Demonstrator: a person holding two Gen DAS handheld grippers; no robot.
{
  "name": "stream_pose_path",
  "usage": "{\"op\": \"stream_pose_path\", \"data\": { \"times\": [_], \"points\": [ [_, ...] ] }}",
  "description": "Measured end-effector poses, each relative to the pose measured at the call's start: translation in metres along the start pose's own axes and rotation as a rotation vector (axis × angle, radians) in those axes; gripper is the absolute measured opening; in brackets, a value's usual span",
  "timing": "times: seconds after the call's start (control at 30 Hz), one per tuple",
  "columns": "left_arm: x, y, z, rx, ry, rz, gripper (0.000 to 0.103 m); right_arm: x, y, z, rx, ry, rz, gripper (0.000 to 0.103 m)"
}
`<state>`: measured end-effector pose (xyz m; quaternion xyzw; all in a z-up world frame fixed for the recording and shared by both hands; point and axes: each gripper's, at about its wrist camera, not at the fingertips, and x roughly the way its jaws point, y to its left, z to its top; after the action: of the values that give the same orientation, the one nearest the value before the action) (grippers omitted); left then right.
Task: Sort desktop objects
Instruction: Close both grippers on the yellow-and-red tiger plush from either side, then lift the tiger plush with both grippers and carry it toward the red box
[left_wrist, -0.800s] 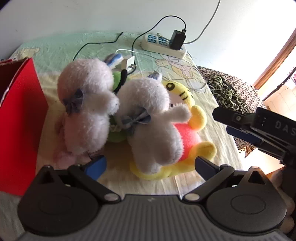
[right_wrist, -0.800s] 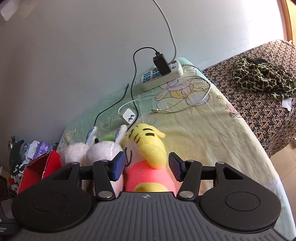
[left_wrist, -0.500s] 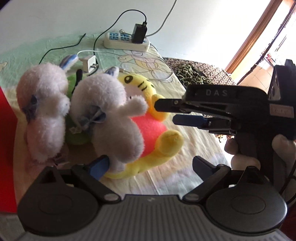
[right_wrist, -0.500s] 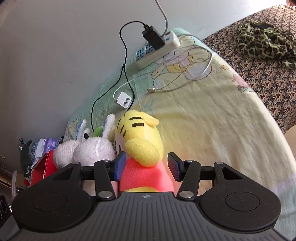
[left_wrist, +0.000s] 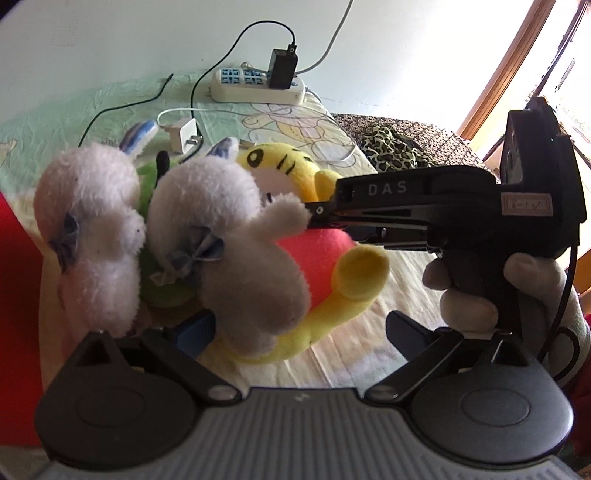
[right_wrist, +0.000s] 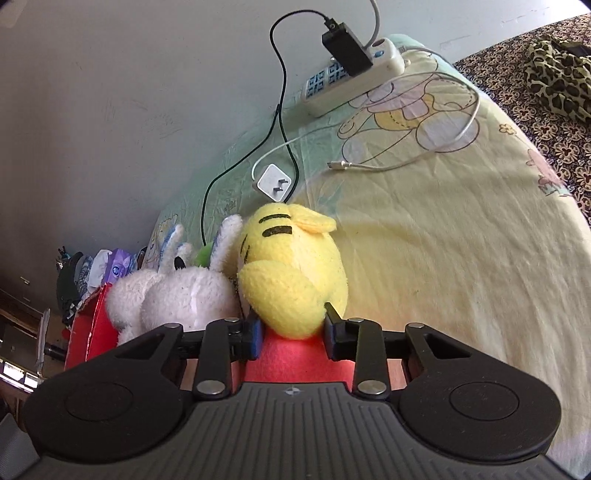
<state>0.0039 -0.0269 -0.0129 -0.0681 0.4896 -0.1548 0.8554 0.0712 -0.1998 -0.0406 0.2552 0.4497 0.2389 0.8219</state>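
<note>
A yellow tiger plush in a red shirt lies on the sheet-covered table, with two white rabbit plushes leaning over it and a green plush behind them. My right gripper reaches in from the right, held by a gloved hand. In the right wrist view this right gripper is shut on the tiger plush's yellow arm, above its red shirt. My left gripper is open, low in front of the nearer rabbit and the tiger's leg.
A red box stands at the left, also seen as the red box. At the back lie a power strip, a white charger and a loose cable. A leopard-print cloth lies past the table's right edge.
My right gripper came in from the right and its fingers narrowed onto the tiger plush's yellow arm. The left gripper shifted view slightly and stayed open.
</note>
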Motion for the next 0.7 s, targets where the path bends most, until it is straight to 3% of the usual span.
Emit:
{"op": "stream_pose_path", "data": {
  "times": [0.17, 0.4, 0.6, 0.7],
  "points": [
    [-0.019, -0.019, -0.008, 0.087, -0.06, 0.001, 0.098, -0.021, 0.002, -0.004, -0.07, -0.042, -0.097, 0.033],
    [-0.024, -0.047, -0.014, 0.157, -0.082, -0.107, 0.098, -0.054, -0.015, -0.025, -0.003, -0.103, -0.217, 0.033],
    [0.014, -0.065, -0.018, 0.188, -0.037, -0.152, 0.099, -0.089, -0.03, -0.049, 0.063, -0.144, -0.239, 0.033],
    [0.035, -0.067, -0.022, 0.177, 0.026, -0.235, 0.101, -0.11, -0.038, -0.06, 0.098, -0.173, -0.246, 0.033]
  ]
}}
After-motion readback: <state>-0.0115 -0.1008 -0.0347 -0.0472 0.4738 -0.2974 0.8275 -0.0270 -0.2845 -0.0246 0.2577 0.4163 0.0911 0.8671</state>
